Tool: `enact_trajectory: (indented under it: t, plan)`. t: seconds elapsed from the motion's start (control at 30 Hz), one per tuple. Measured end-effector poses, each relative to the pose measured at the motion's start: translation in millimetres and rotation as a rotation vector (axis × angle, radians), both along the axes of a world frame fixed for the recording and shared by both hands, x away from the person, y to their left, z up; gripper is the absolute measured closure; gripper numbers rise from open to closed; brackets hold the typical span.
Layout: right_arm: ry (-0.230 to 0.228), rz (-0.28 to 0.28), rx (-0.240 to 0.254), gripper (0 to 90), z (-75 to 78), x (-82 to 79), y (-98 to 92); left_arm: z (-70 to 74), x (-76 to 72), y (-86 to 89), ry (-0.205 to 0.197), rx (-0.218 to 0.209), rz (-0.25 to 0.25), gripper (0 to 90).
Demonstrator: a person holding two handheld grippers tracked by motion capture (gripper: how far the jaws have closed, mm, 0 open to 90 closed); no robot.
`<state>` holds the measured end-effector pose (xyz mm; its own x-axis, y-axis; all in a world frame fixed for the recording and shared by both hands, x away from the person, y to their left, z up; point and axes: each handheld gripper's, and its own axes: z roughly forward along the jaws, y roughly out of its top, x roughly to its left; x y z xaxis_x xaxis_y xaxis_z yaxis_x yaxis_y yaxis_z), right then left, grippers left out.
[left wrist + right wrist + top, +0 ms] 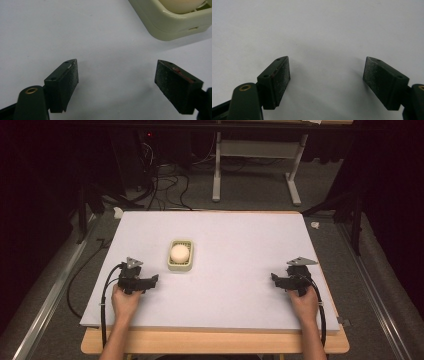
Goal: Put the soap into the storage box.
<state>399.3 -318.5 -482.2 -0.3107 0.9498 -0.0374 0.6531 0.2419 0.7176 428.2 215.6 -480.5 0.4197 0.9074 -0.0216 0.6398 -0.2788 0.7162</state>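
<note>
A pale green-cream dish [181, 264] sits left of the mat's middle with a cream round bar of soap [179, 252] in it. My left gripper [150, 281] rests on the white mat just left of and below the dish, open, with nothing between its jaws. In the left gripper view the dish corner [175, 25] lies ahead to the right of the gripper [116, 75], and the soap [182, 5] peeks over the rim. My right gripper [278, 279] rests open near the mat's right edge; in the right gripper view the gripper [327, 71] faces bare white mat.
The white mat [235, 245] covers a wooden table [215, 342]. Cables trail from both grippers off the front corners. Beyond the table stand a white frame stand [255, 165] and a tangle of floor cables [160, 185].
</note>
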Motion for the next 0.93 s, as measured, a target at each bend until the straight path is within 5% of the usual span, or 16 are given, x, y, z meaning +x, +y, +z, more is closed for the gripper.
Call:
enact_trajectory:
  t: [0.93]
  plan:
    - [-0.001,0.0,-0.002,22.4,0.0,-0.3,0.1,-8.6,-1.9,-4.3,-0.032,-0.002,0.008,19.3]
